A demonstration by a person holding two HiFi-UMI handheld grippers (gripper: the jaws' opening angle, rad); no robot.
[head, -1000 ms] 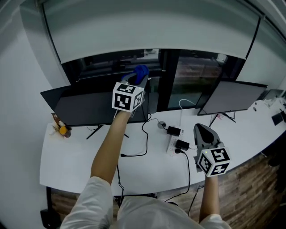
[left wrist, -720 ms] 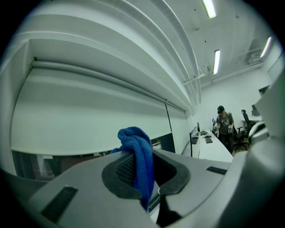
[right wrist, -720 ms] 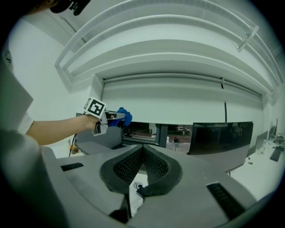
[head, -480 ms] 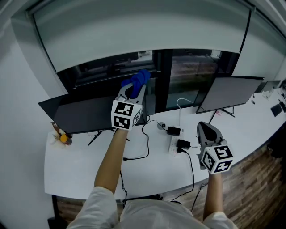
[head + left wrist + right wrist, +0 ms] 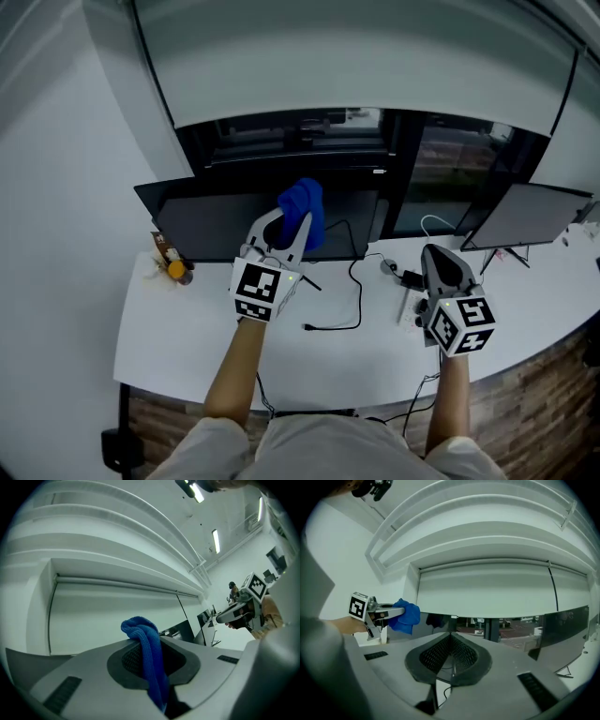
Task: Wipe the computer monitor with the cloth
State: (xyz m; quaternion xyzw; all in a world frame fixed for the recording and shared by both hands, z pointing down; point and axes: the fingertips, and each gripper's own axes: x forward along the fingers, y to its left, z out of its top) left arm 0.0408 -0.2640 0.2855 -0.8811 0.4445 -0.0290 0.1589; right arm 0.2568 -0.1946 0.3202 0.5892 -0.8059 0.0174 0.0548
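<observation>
Plainly, the blue cloth is pinched in the left tool. Its jaws are pressed onto a fold, so a bunch stands proud of the tips and a tail hangs down between them. Straight ahead of that tool, just beyond the cloth, stands the dark monitor at the back of the white table; whether cloth and screen touch cannot be told. The screen's long axis runs crosswise to the way the tool points, and most of it lies off to the tool's left — so the wipe, as I judge it, calls for a sideways sweep rather than a push forward. The right tool has its jaws pressed together on nothing. It is held well off to the right of the left one, nearer a second monitor — the left tool is clearly the nearer to the work. By count: one cloth, two monitors, two tools.
</observation>
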